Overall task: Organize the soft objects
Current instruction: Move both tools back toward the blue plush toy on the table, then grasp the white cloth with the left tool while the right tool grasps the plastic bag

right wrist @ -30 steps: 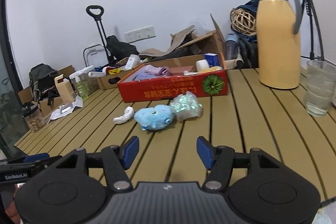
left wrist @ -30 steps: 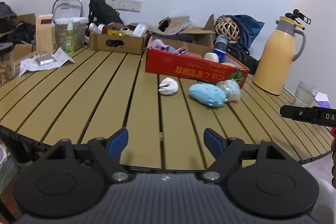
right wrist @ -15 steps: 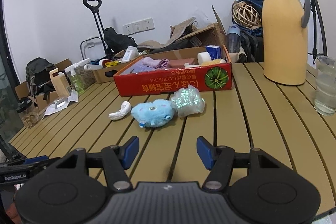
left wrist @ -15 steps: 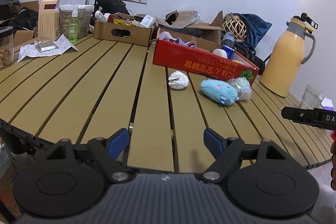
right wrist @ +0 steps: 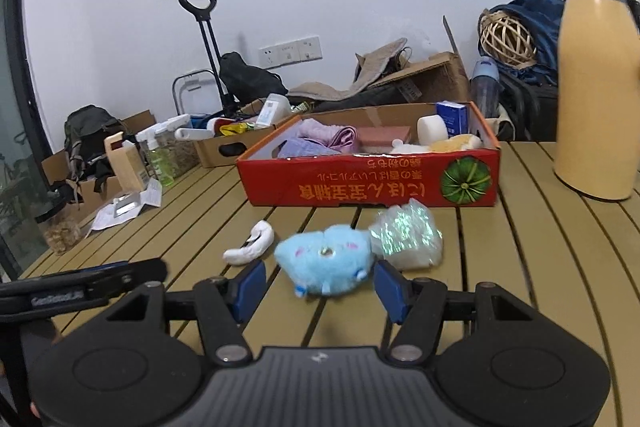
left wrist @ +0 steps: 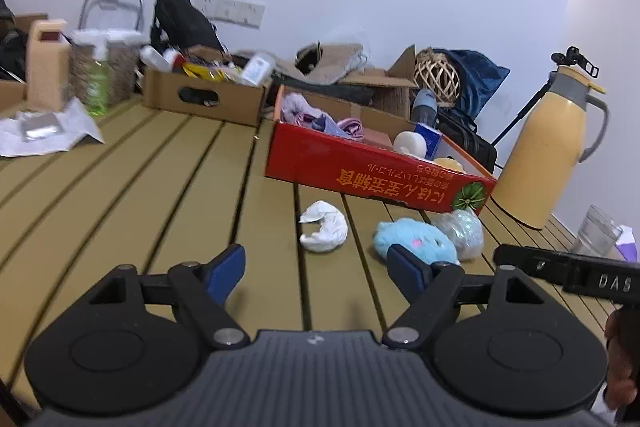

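While the right gripper point(right wrist: 320, 285) is hanging low over the slatted table point(right wrist: 520, 267) with its jaws spread wide and grasping nothing, the blue plush toy point(right wrist: 326, 261) is lying directly ahead of it, framed between the two blue fingertips point(right wrist: 252, 285) but, as far as the right wrist view shows, not yet touched by them. The plush is sitting just in front of the red cardboard box point(right wrist: 360, 183), touching or nearly touching a crinkly iridescent bundle point(right wrist: 408, 233) on one side, with a white curled sock point(right wrist: 250, 247) lying a little apart on the other.

The left gripper point(left wrist: 316, 269) is likewise gaping and carrying nothing — it is pointing toward the sock point(left wrist: 324, 227), which is sitting beyond its tips.

The plush is looking light, squashy and fuzzy (it should compress a good deal before the pads bite), so taking it across the fat middle of the body seems safest; a pinch on an ear or edge would probably let it droop or slip. The shiny bundle is looking slick and crackly, and a careless closing could be catching it too. The box, already holding folded cloth and other soft pieces, is probably where these things are going — a short lift over its low wall.
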### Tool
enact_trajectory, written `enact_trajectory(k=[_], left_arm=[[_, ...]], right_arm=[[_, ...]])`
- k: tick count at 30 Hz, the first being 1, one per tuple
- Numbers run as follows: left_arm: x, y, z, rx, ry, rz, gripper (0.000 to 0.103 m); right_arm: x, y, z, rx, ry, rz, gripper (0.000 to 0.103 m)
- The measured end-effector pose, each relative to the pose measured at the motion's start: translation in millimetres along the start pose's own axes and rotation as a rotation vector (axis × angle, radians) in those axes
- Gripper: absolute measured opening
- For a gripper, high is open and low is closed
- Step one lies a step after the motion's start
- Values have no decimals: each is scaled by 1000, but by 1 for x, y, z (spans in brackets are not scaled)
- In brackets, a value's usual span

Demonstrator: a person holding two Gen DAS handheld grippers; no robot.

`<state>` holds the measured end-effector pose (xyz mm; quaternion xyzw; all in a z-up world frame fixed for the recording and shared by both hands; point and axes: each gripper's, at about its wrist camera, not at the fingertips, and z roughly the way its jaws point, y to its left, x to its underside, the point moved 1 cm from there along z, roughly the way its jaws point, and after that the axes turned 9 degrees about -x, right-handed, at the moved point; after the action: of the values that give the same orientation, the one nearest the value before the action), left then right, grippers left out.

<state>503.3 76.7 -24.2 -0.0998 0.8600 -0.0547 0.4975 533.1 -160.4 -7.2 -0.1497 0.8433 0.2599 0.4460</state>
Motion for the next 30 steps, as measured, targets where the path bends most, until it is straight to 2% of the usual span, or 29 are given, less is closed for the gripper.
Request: enact_trajectory(k=[2, 6, 8, 9, 12, 14, 15, 16, 17, 20, 23, 26, 30], left_arm=[[-7, -6, 23, 3, 21, 10, 70], [-13, -25, 65, -2, 65, 75, 68], [-13, -28, 80, -13, 89, 71, 67], [-13, -29, 88, -20, 100, 68, 67], [-15, -30, 104, -30, 110, 61, 57], [-17, -30, 109, 13, 120, 51, 39], [-17, -28, 110, 24, 119, 42, 37], [-17, -27, 111, 48, 126, 31, 27], [-17, -26, 112, 70, 135, 23, 22], [-17, -26, 113, 73, 136, 16, 17], [-17, -27, 112, 75, 134, 14, 15], [-17, -27, 111, 73, 126, 13, 14], [-18, -25, 107, 85, 102, -4, 12]], right_arm=[[-7, -2, 18, 7, 10, -20, 59], [-27, -10, 51, -11, 14, -33, 58], [-40, -14, 74, -43, 40, -35, 50], [-46, -15, 82, -38, 47, -46, 47], [-55, -21, 91, 18, 6, -85, 47], [-51, -33, 90, 88, -13, -91, 47], [-47, -39, 89, 132, -13, -96, 48], [-42, -45, 87, 156, -7, -96, 49], [-38, -50, 85, 167, 2, -88, 49], [-26, -64, 84, 141, 48, -44, 48], [-20, -73, 88, 109, 75, -15, 39], [-19, -76, 84, 89, 65, 7, 34], [-18, -69, 76, 115, 36, -31, 31]])
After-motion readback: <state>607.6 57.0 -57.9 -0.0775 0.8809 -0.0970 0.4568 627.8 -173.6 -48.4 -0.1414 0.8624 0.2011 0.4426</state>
